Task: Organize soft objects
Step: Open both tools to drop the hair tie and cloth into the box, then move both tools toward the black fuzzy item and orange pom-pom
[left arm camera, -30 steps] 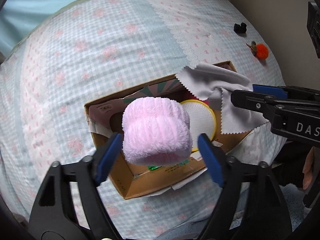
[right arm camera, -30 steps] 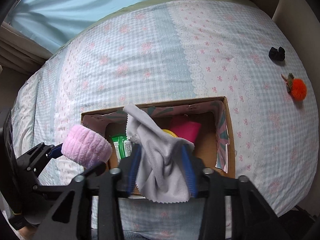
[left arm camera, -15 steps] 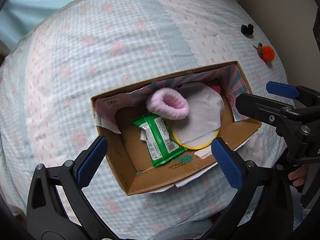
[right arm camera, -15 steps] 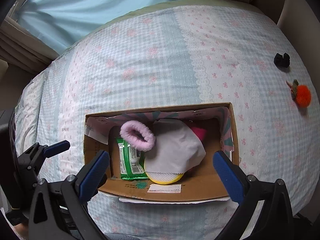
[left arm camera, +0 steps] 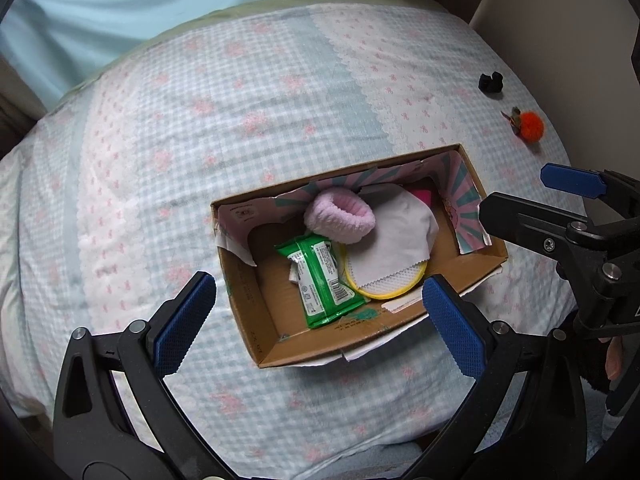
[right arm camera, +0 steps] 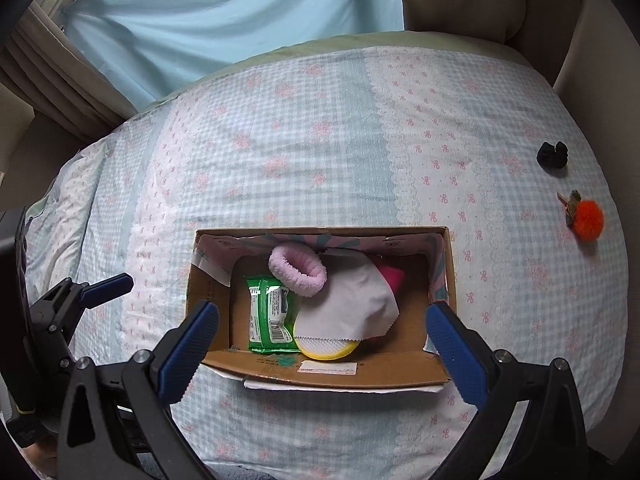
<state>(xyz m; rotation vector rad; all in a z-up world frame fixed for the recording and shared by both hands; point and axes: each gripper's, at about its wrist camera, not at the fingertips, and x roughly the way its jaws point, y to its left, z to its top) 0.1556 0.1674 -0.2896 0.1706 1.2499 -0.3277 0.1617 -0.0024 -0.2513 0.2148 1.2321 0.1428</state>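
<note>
Both the left gripper (left arm camera: 318,312) and right gripper (right arm camera: 322,344) hang released above a cardboard box (right arm camera: 320,376), a pink wristband (right arm camera: 298,269) at its twelve o'clock wall.

No text, brand or number is legible in either view. The green packet (right arm camera: 270,314) in the cardboard box (right arm camera: 328,374) bears a white printed label with a barcode, its lettering too small to read. A white sticker (right arm camera: 327,368) on the box's near wall, toward 6 o'clock in the right wrist view, and faint stamped print on the box's inner left wall (left arm camera: 245,300) in the left wrist view are likewise unreadable.
</note>
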